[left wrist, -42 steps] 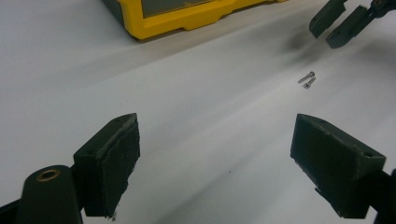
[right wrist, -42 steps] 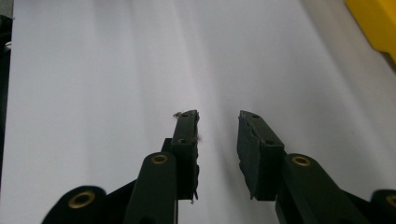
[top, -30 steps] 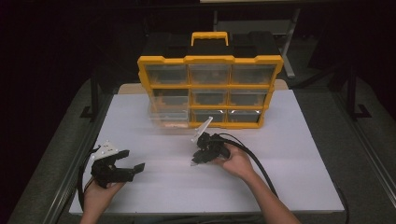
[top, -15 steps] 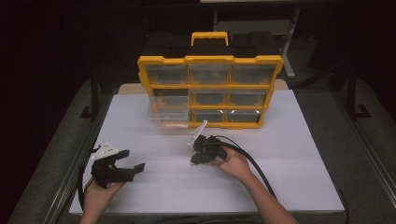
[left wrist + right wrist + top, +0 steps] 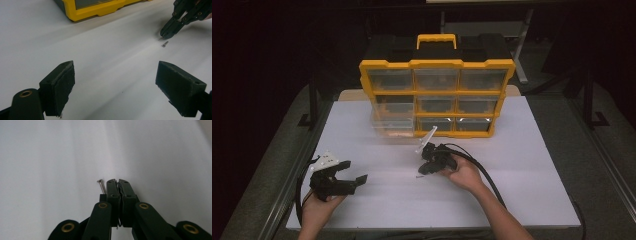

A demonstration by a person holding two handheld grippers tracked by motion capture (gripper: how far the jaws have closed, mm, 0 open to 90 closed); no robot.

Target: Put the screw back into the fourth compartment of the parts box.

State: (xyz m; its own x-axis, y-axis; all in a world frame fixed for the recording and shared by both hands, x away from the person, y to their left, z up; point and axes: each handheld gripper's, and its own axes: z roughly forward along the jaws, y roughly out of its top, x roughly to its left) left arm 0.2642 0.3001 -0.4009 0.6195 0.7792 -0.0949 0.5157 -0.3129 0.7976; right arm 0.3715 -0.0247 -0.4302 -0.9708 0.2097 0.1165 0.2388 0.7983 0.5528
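A small metal screw [image 5: 101, 186] lies on the white sheet [image 5: 522, 185]; it appears as a speck [image 5: 419, 176] in the high view and again farther off [image 5: 164, 44] in the left gripper view. My right gripper [image 5: 118, 183] is shut, its tips down on the sheet with the screw just outside its left jaw, touching or nearly so. I see nothing between its jaws. That gripper [image 5: 422, 171] sits mid-table, in front of the organizer. My left gripper [image 5: 352, 172] rests at the near left, open wide and empty, its pads [image 5: 60, 87] pointing toward the screw.
A yellow organizer [image 5: 437, 64] with clear drawers stands upright at the back of the sheet. Its lower-left drawer [image 5: 392, 127] is pulled partway out. Black cables trail from both grippers toward the near edge.
The right gripper has shifted slightly toward me and lowered its tips to the sheet beside the screw. The left gripper has stayed put.
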